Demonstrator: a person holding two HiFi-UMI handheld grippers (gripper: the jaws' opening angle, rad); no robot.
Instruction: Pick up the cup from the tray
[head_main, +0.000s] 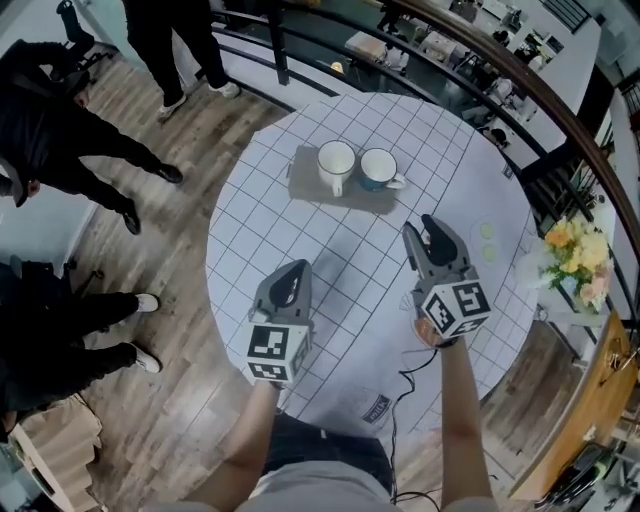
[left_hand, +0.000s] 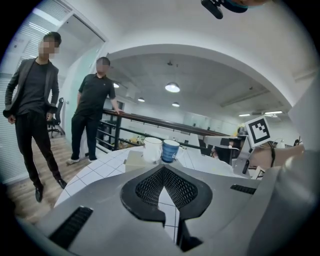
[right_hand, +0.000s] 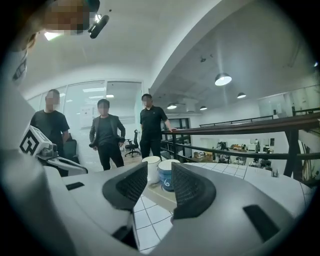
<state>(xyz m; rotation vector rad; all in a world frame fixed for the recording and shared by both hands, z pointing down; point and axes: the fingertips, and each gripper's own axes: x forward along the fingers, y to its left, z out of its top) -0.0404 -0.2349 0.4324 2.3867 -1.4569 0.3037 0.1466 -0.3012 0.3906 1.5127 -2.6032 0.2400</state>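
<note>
Two cups, one white cup (head_main: 335, 163) and one blue cup (head_main: 378, 168), are sitting touching on one tray (head_main: 305, 182) at upper centre; below, the left gripper (head_main: 297, 268) is hovering pinched together, empty; the right gripper (head_main: 430, 226) is gaping, gripping nothing.

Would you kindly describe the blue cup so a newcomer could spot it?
On the round table with the white grid cloth, a tray lies toward the far side. The blue cup stands at its right end, beside the white cup; only it is blue outside.
</note>
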